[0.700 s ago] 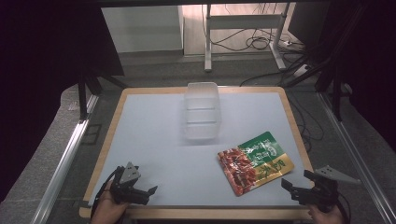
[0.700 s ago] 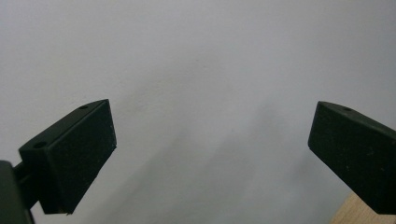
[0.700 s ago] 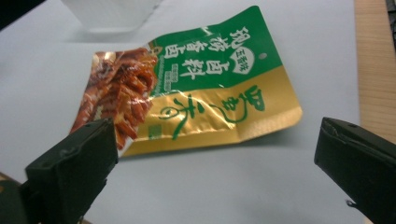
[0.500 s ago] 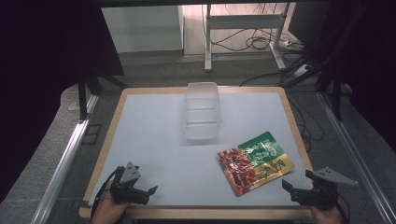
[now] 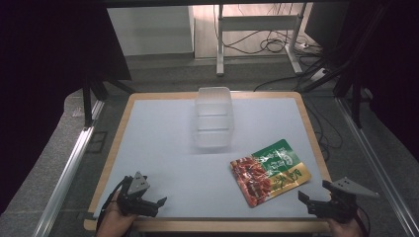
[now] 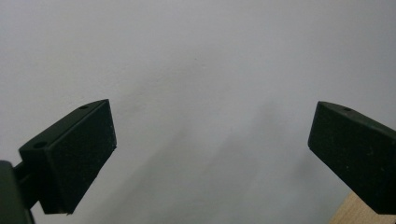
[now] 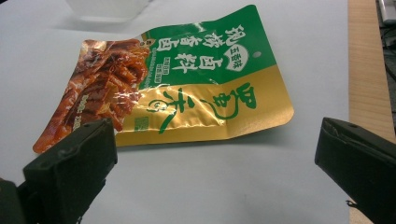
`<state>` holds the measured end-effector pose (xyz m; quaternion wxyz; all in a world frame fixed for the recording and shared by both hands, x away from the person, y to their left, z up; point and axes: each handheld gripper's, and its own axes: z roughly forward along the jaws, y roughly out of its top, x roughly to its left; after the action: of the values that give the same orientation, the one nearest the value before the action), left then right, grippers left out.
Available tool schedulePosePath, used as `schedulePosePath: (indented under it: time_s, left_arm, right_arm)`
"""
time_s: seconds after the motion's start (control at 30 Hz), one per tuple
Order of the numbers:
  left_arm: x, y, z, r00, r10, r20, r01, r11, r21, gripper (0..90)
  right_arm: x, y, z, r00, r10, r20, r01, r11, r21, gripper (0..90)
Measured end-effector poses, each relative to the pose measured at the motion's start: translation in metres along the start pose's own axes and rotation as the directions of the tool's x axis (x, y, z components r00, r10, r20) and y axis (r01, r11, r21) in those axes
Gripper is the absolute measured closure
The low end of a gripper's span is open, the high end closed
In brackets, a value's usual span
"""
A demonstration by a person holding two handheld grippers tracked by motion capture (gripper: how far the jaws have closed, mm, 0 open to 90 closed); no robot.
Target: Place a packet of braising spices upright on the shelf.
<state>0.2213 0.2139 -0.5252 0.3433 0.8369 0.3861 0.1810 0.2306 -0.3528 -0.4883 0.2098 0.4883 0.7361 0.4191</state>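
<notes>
right gripper [image 5: 310, 202], jaws apart, sits at the pouch's [image 5: 269, 170] five o'clock; slide in low, pinch its raised corner.

From my remote station I log: one table [image 5: 163, 148], pale grey-white top, light wood rim; grey floor [image 5: 163, 71]; white cabinet [image 5: 148, 29] at rear; metal desk legs [image 5: 220, 44] with loose cables [image 5: 276, 44]; dark curtains [image 5: 39, 74] both sides.
</notes>
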Motion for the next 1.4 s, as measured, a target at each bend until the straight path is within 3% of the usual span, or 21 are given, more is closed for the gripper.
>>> schedulePosePath:
  time_s: [0.27,0.53,1.1,1.4]
  left_arm:
    - [-0.001,0.000,0.000,0.9999,0.013,-0.002,-0.013,0.9999,0.006,1.0]
    - [-0.001,0.000,0.000,0.9998,0.020,-0.002,-0.020,0.9998,0.009,1.1]
    - [-0.002,0.001,0.001,0.9996,0.027,-0.005,-0.027,0.9996,0.013,1.1]
    - [-0.002,0.001,0.001,0.9995,0.030,-0.009,-0.030,0.9994,0.016,1.2]
  right_arm:
    - [0.001,0.001,0.003,0.9999,0.000,-0.014,0.000,1.000,0.006,0.0]
    - [0.000,0.003,0.004,0.9994,0.014,-0.032,-0.015,1.000,-0.020,0.0]
    - [0.008,0.011,0.015,0.9990,-0.032,-0.031,0.031,0.999,-0.033,0.0]
    - [0.008,0.016,0.019,0.9988,-0.048,-0.009,0.047,0.999,-0.024,0.0]
